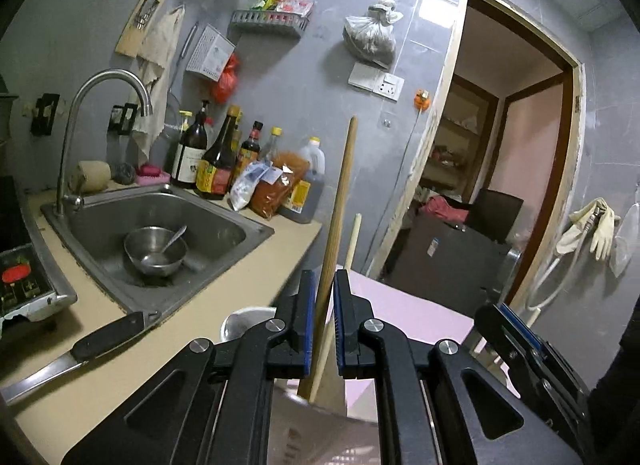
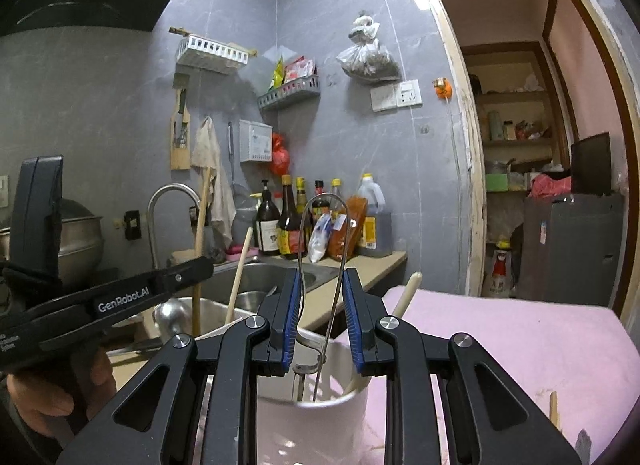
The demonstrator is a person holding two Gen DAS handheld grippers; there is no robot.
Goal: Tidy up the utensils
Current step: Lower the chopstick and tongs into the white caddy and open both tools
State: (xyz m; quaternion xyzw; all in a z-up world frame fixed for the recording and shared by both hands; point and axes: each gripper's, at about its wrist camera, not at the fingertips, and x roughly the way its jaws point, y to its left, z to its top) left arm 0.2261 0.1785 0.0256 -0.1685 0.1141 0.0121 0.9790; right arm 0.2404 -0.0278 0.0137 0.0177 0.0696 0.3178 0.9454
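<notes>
My left gripper (image 1: 323, 301) is shut on a long wooden handle (image 1: 340, 201) that stands upright, its lower end inside a white utensil holder (image 1: 320, 417). My right gripper (image 2: 320, 305) holds a looped metal wire utensil (image 2: 326, 225) between its blue pads (image 2: 352, 317), over the same white holder (image 2: 320, 425). A second pale wooden handle (image 2: 240, 269) and a cream handle (image 2: 408, 293) stick out of the holder. The left gripper shows at the left of the right wrist view (image 2: 120, 297).
A steel sink (image 1: 224, 221) with a bowl (image 1: 155, 251) and spoon lies left. A knife (image 1: 80, 353) lies on the beige counter (image 1: 248, 281). Bottles (image 1: 216, 157) stand behind the sink. A pink cloth (image 2: 500, 345) covers the surface under the holder. A doorway (image 1: 500, 165) opens right.
</notes>
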